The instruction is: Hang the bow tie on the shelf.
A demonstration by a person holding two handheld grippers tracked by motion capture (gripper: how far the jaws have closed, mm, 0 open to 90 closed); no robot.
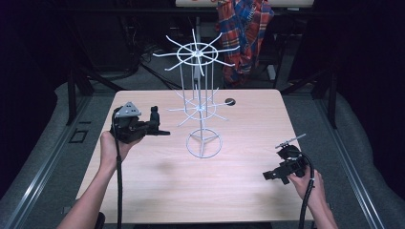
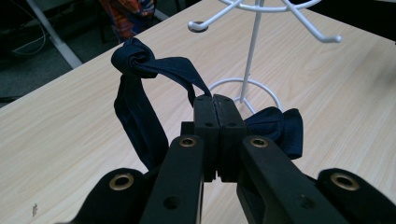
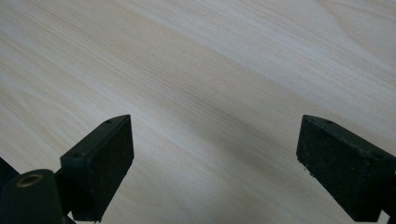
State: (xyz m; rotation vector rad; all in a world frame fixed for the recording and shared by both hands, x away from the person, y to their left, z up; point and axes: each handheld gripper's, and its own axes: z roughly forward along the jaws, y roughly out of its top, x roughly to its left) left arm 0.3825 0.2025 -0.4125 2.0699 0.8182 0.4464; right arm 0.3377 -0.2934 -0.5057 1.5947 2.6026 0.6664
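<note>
Left hand-held gripper (image 2: 215, 100): jaws pressed together, pinching a dark navy strip of cloth (image 2: 140, 88) between the pads. In the high view it sits at about 9 o'clock on the worktop, raised in the person's left hand (image 1: 113, 145), grey three-cornered plate on top, jaws aimed toward the stand.

Cloth: a narrow navy band, knotted or rolled into a tight bunch at its upper end; from the knot one fold runs down to the pinch point, another hangs down at the left of the jaws. A further piece shows at about 3 o'clock of the jaws in the left gripper view — its underside is hidden, so whether it rests on the wood cannot be told.

Wire stand (image 1: 200, 102): white, upright near the centre of the worktop, a ring base and two tiers of radiating hooked arms. It stands just beyond the pinched cloth, apart from it.

Right hand-held gripper (image 3: 212, 163): jaws spread wide, bare wood between them. In the high view it is low at about 4 o'clock on the worktop — well apart from the stand.

Worktop (image 1: 248, 191): pale wood grain, a small round hole at about 1 o'clock.
</note>
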